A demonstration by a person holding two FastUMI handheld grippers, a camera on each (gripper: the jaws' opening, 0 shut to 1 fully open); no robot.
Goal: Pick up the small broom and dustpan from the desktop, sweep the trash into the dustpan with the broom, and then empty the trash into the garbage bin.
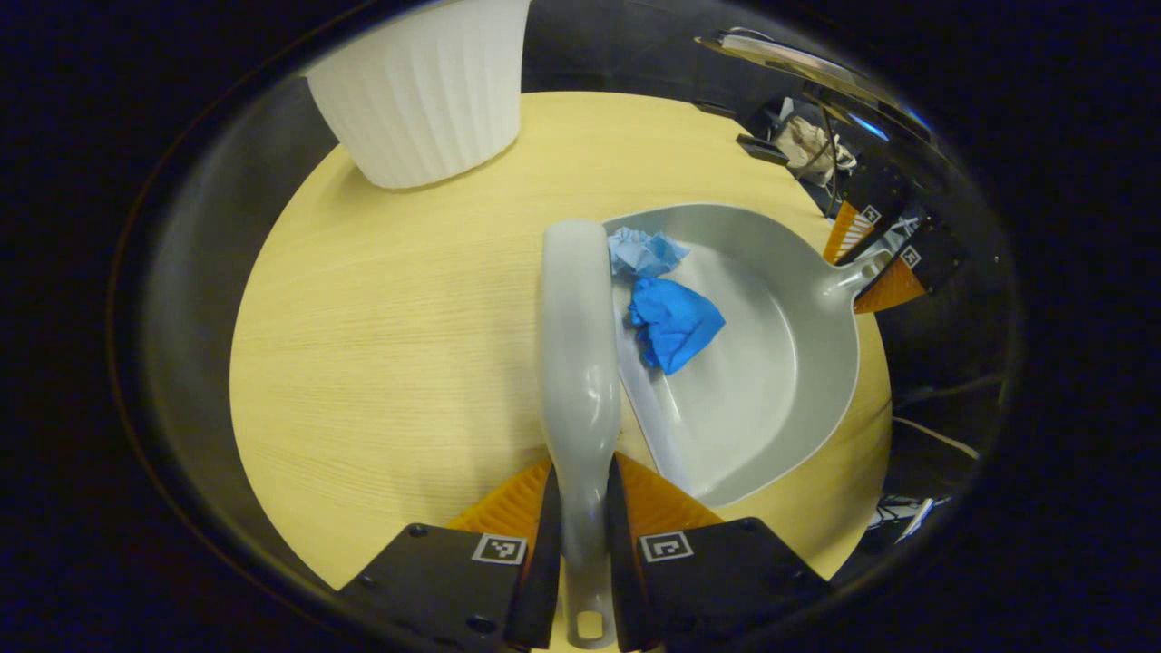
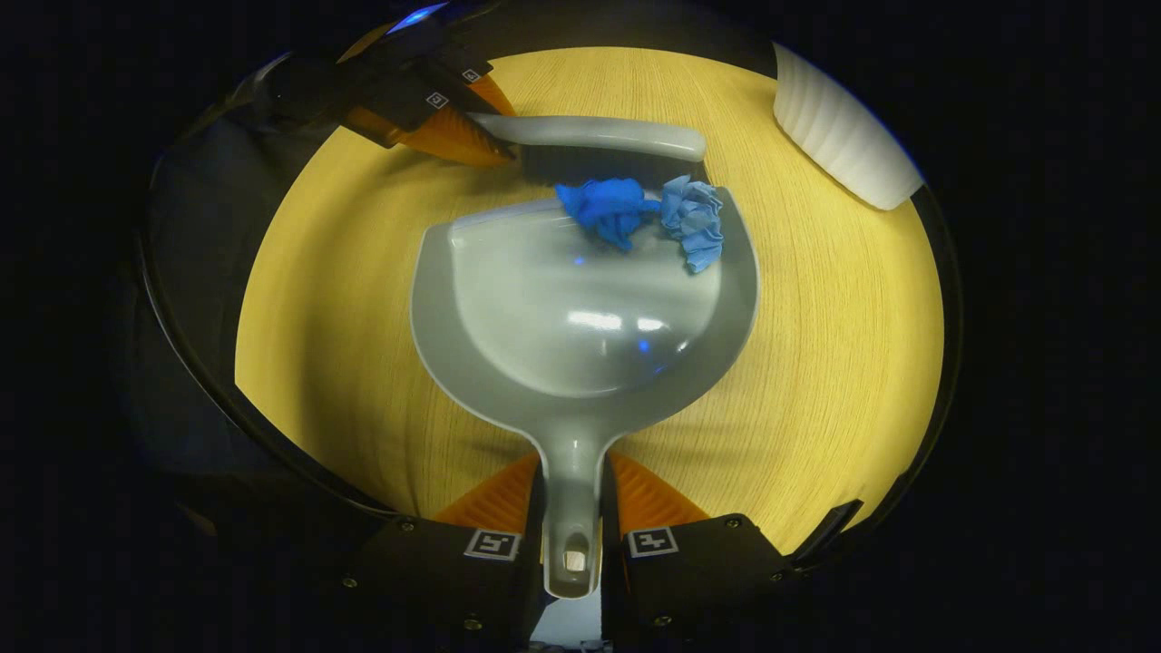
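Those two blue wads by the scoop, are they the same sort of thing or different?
The darker blue wad is a deep, saturated blue with smooth folds; the paler blue wad is washed-out and finely crinkled. The darker one also looks somewhat bigger and lies a little further inside the dustpan, while the paler one sits at its front lip. Both are crumpled, touch each other, and lie right next to the broom.
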